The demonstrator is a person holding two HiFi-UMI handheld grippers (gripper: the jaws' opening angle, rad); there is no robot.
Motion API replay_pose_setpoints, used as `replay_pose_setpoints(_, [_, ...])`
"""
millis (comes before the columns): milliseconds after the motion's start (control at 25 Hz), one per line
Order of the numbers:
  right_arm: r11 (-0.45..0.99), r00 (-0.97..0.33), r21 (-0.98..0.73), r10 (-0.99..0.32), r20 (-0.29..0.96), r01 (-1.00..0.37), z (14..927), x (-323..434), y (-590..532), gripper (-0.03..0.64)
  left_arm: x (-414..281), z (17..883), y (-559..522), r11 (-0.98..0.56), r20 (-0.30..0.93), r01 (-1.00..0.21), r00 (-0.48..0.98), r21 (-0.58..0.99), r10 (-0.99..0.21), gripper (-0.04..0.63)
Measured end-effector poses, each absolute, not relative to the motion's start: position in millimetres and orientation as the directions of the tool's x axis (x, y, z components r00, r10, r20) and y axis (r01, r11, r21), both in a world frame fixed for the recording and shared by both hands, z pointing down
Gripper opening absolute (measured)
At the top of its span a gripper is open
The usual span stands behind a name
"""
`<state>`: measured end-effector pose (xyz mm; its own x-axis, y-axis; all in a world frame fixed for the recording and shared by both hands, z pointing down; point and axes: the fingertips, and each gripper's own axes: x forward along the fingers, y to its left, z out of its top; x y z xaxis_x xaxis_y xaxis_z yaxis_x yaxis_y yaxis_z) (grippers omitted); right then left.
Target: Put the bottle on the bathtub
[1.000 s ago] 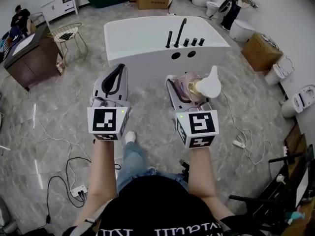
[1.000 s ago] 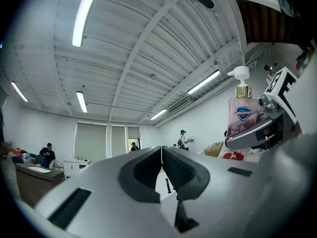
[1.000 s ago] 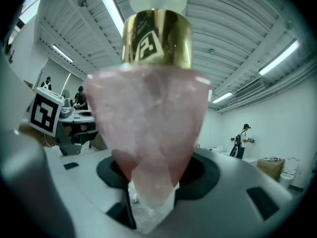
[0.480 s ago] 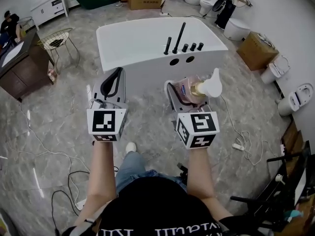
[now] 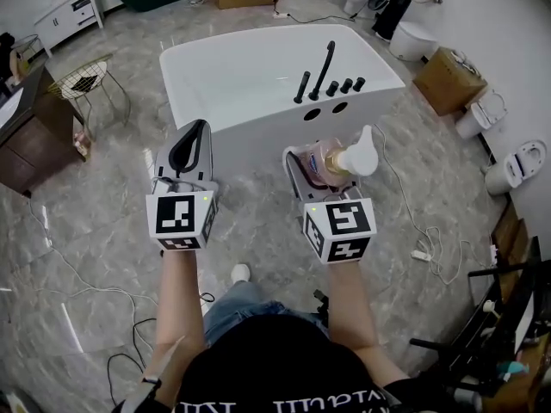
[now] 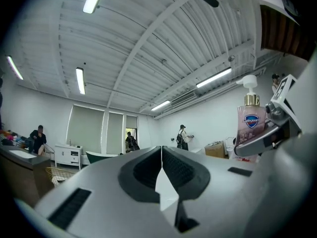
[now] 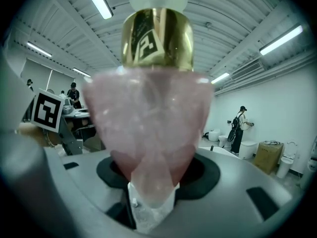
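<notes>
**Q:** How should the placing go?

**A:** The bathtub (image 5: 258, 132) is standing ahead, well apart from both grippers. I judge that the bottle (image 7: 153, 123) should be held upright, set on the flat rim beside the black taps (image 5: 325, 63) and only then let go.

**Q:** And the fingers?

**A:** The right gripper (image 5: 314, 166) is clamping the pink pump bottle's body, with its jaws wide around it. The left gripper (image 6: 161, 157) is holding nothing, and its jaws are pressing together.
</notes>
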<state>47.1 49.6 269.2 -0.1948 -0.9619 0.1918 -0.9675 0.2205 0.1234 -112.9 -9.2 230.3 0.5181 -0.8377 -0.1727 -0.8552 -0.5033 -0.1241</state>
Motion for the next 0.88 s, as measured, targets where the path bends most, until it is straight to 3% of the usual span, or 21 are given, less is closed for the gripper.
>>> replay_pose_setpoints(400, [0.213, -0.175, 0.113, -0.944, 0.279, -0.97, 302.0, 31.4, -18.2, 0.233, -127.0, 259.9, -79.9, -0.531, -0.071, -0.843, 0.537, -0.087, -0.841, 0.014])
replay_pose_setpoints(880, [0.253, -0.205, 0.109, -0.922, 0.33, -0.961, 331.7, 44.8, -116.7, 0.233, -116.6, 288.1, -160.3, -0.5, -0.045, -0.863, 0.504, -0.075, -0.863, 0.014])
